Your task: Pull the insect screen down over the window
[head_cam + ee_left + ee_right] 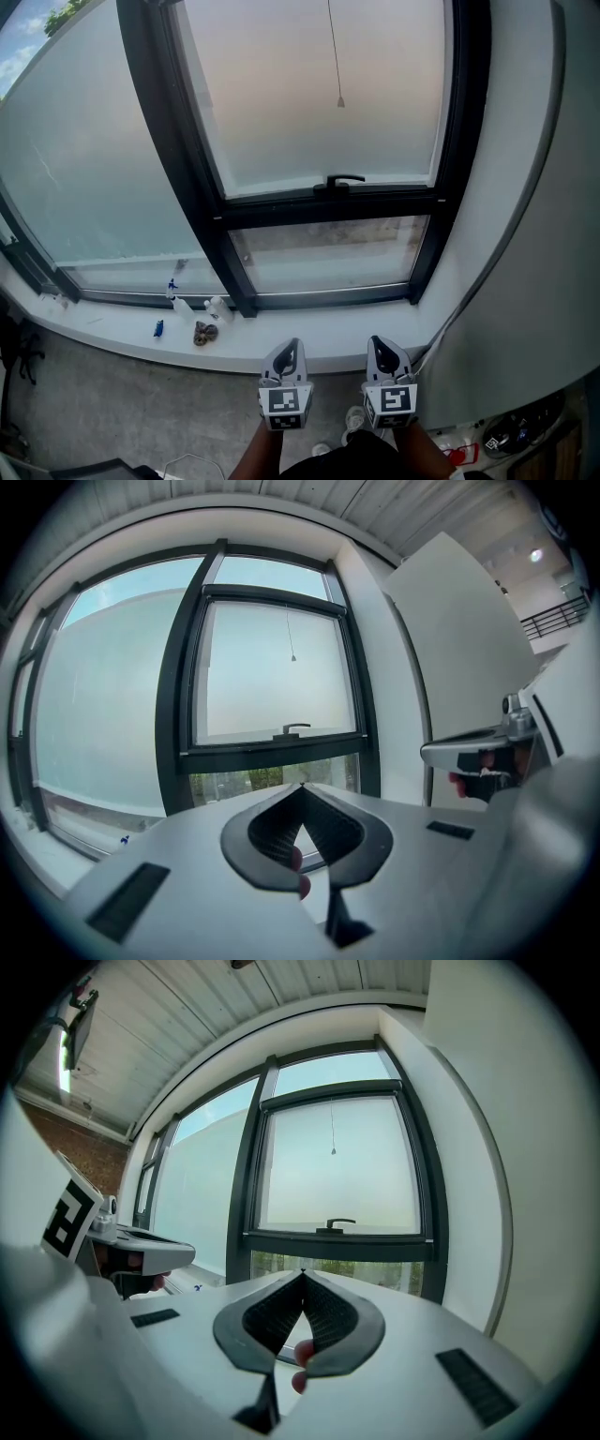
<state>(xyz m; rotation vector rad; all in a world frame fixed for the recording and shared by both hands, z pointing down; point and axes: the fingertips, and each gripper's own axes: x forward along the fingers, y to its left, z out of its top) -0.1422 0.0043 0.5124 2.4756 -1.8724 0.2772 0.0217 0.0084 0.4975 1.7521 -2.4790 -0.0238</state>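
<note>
Nearest to you, both grippers sit side by side at the bottom of the head view, aimed at the window. Your left gripper [301, 787] has its jaws pressed together tip to tip, nothing between them (a fingertip [297, 859] shows through the gap behind the pads). Your right gripper [302, 1272] is the same: jaws closed on each other, empty. Each one sees the other off to its side, apart from it.

Below them there's a white shoe [354, 417] on the grey floor [141, 403]. Off to your right, by the wall [525, 244], is some clutter with a red item [456, 457] in it, too small to name.

Next comes the white sill [112, 336], lying between you and the glass. On it, left of your grippers, are a spray bottle [175, 298], a white bottle [218, 307], a small blue thing [158, 328] and a brownish lump [205, 332].

Beyond the sill is the dark window frame [192, 202]. Greenery shows through the lower pane [328, 253], and a black handle [344, 180] sits on the crossbar above it. Farther up, a thin cord [335, 56] hangs down the middle of the upper pane and ends in a small weight. It hangs well above the handle and well apart from both grippers. As for the insect screen, you've only that cord to go by. I cannot tell whether mesh already lies over the pane.
</note>
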